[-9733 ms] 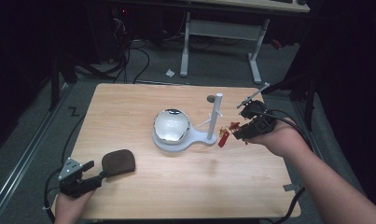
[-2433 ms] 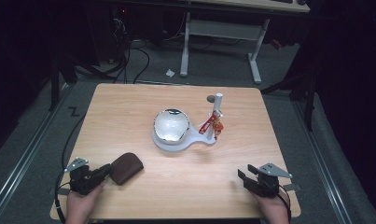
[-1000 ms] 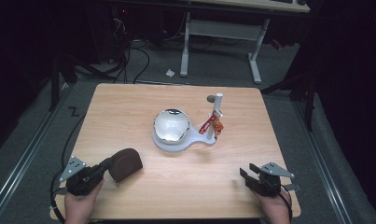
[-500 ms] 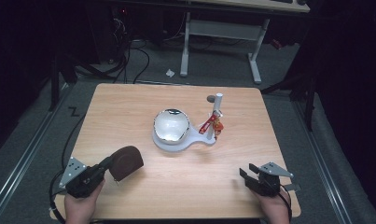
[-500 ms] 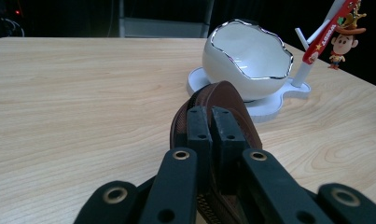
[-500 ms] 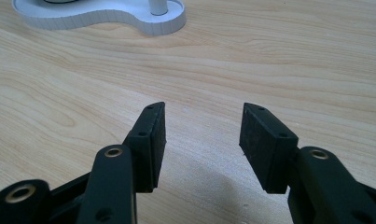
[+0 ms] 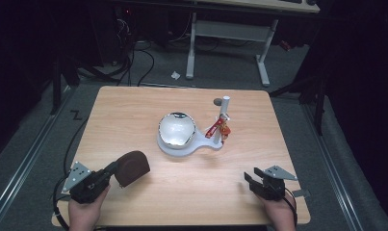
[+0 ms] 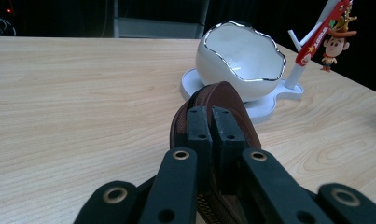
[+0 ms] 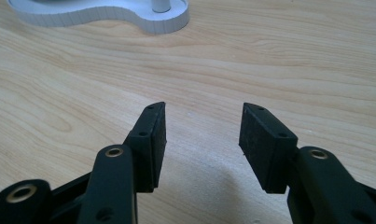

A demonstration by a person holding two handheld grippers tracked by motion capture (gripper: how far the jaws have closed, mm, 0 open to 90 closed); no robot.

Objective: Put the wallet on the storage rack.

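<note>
My left claw (image 7: pixel 115 169) gripped the brown zippered pouch (image 7: pixel 130 167) by its edge, tilted over the wooden surface's (image 7: pixel 182 192) near-left corner. Ahead stood the white egg-shaped bowl (image 7: pixel 176 129) and stand (image 7: pixel 219 126) with a cowboy keychain (image 8: pixel 335 43), its red strap lettering unreadable. My right claw (image 7: pixel 252 181) gaped empty.

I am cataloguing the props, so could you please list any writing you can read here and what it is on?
White lettering beside a yellow star on the red strap of the cowboy keychain: too small and blurred to read.
Brown zip pouch, white bowl, stand, grippers: no writing visible.
</note>
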